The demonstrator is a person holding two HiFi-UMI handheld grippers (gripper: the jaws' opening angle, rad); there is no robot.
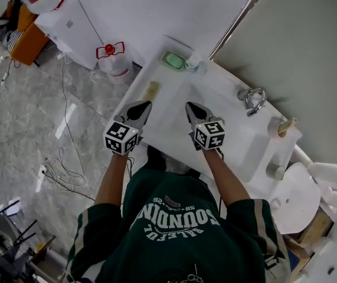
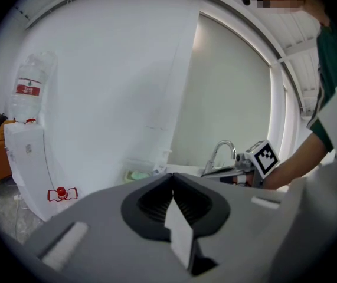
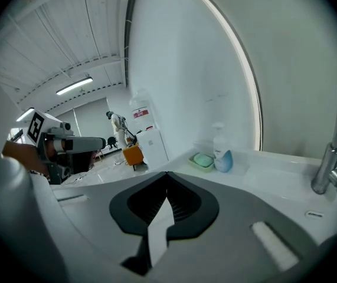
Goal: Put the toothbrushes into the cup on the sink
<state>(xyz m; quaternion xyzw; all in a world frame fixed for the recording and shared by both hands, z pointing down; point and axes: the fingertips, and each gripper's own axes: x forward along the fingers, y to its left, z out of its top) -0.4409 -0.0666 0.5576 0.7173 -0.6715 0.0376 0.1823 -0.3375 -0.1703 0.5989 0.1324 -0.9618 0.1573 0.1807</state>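
My left gripper (image 1: 144,105) and right gripper (image 1: 190,106) are closed on nothing. What I take for the toothbrushes (image 1: 151,91) lie lengthwise on the sink (image 1: 159,72) ledge, just beyond the left.

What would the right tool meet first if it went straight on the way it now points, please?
Probably the white sink top, as the right tool tilts slightly downward; the green soap dish lies further along that line. Depth is hard to judge.
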